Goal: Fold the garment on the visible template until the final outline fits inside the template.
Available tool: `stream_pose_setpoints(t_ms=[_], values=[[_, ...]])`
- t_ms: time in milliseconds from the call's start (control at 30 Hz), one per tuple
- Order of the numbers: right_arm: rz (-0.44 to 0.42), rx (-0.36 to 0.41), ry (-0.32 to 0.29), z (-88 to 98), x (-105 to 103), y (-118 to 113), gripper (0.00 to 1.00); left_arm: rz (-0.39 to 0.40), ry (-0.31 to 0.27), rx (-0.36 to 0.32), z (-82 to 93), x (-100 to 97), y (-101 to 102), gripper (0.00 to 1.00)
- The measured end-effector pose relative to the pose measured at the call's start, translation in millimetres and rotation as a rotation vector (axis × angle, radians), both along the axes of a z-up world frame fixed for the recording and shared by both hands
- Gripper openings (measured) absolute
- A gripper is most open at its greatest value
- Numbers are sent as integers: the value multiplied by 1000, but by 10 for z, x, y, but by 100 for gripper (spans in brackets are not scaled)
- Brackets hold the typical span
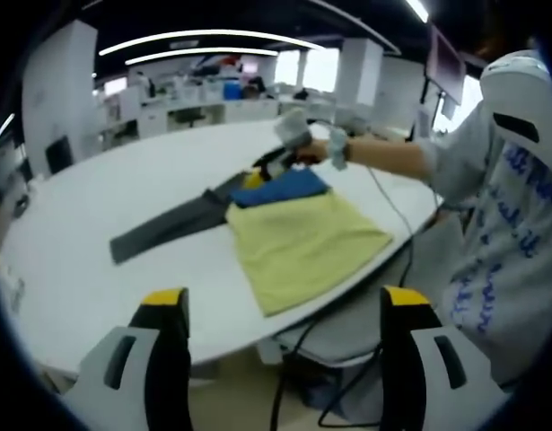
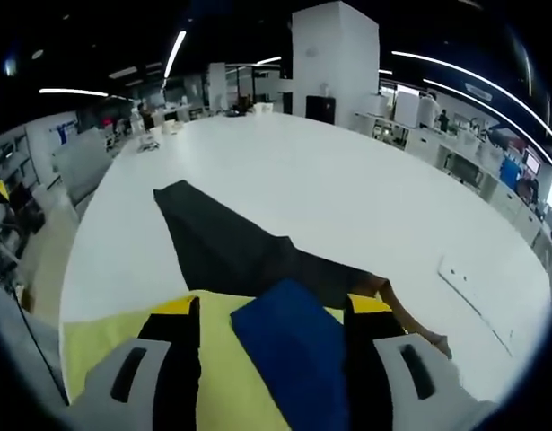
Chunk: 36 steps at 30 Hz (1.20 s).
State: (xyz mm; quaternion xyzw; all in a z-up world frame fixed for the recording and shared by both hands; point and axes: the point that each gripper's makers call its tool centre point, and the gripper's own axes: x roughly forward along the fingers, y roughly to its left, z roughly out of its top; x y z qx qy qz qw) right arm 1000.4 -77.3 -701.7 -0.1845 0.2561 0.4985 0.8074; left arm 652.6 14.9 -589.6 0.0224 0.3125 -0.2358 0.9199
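Note:
A yellow template cloth [image 1: 302, 242] lies near the front edge of the white table [image 1: 105, 206]. A dark grey garment [image 1: 168, 229] stretches left from it, and a folded blue part [image 1: 280, 189] rests on the template's far end. A hand holds my right gripper [image 1: 274, 163] at the far edge of the blue fold. In the right gripper view the blue fold [image 2: 293, 359] lies between the spread jaws of my right gripper [image 2: 274, 308], over the yellow template [image 2: 105, 346], with the dark garment [image 2: 231, 251] beyond. My left gripper [image 1: 284, 305] hangs open off the table's front edge, holding nothing.
A person in a grey sweatshirt [image 1: 500, 224] stands at the table's right end. A cable [image 1: 397, 220] runs from the right gripper over the table edge. A white strip [image 2: 468, 283] lies on the table. Office desks [image 1: 204, 103] and a pillar [image 2: 334, 58] stand behind.

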Motion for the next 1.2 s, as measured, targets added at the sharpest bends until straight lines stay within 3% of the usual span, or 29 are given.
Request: stream_pose_setpoints(t_ms=[567,867,1200], values=[[-4,11,-14,87,-143,-162,84,-5,-14,4,42,-12,-44,83],[-3,10,-39,198,-239,-306,87,-8,-21,4,63,-24,-80,83],[-9,19,-24,238,-334,-484,93,-22,-32,6,82,-33,-115,83]])
